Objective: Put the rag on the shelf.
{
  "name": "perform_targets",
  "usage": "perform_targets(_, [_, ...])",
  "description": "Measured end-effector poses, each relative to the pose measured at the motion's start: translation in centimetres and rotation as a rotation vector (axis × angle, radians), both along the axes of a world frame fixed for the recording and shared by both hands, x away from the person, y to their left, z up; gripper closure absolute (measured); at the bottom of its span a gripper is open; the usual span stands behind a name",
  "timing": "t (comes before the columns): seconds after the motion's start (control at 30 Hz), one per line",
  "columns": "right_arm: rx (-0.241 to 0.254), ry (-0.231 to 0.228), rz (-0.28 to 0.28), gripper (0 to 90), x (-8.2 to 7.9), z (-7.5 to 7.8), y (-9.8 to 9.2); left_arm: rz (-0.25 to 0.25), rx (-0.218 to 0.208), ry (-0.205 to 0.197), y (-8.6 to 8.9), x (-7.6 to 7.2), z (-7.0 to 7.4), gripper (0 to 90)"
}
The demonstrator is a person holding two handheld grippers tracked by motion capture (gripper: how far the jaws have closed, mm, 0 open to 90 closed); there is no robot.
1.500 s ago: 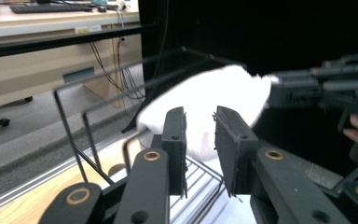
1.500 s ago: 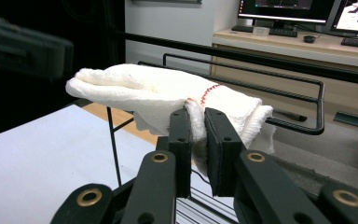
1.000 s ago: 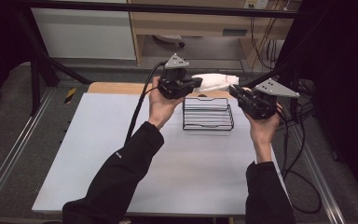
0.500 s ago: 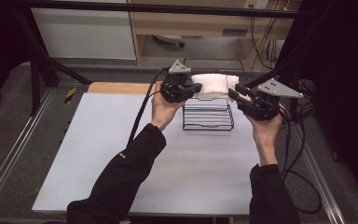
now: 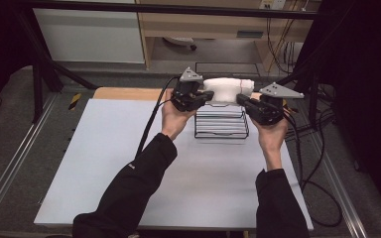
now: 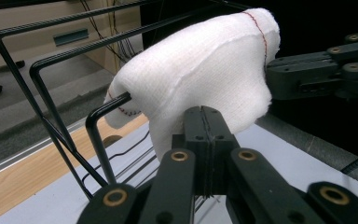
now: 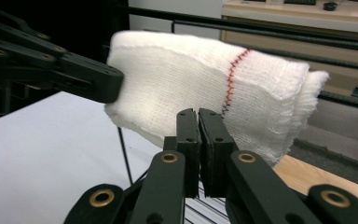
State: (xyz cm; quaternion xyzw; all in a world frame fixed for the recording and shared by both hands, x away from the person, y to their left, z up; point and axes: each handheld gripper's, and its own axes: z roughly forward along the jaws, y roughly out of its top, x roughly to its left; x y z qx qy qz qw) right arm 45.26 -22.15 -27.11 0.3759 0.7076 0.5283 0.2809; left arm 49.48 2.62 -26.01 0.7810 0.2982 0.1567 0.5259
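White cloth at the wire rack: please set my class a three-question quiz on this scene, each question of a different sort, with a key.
1. True or false: the left gripper and the right gripper both stand wide open.
2. The white cloth is held at the top of: A) a black wire rack; B) a bowl; C) a cardboard box.
3. What colour is the line of stitching on the cloth?

Key
1. False: both are shut on the cloth. The right gripper's jaws have just been closing, with the cloth's lower edge between them.
2. A.
3. Red.
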Motion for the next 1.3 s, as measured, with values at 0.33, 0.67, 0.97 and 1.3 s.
perform_targets(0.33, [0.006,-0.004,-0.032,87.1,0.9,-0.7,0.0,0.004,0.002,-0.011,-0.1,0.2,-0.3,89.5])
perform_targets(0.67, [0.051,-0.015,0.012,65.1,-1.2,0.1,-1.1,-0.017,0.021,-0.034,1.5,-1.4,0.0,82.1])
perform_targets(0.97, [0.058,0.055,0.051,35.2,-2.8,-0.4,-1.0,-0.018,0.048,0.002,4.4,-3.2,-2.1,52.9])
perform_targets(1.3, [0.055,0.111,0.077,10.7,-3.8,-2.9,-0.4,0.002,0.102,0.050,9.0,-5.7,-5.3,23.7])
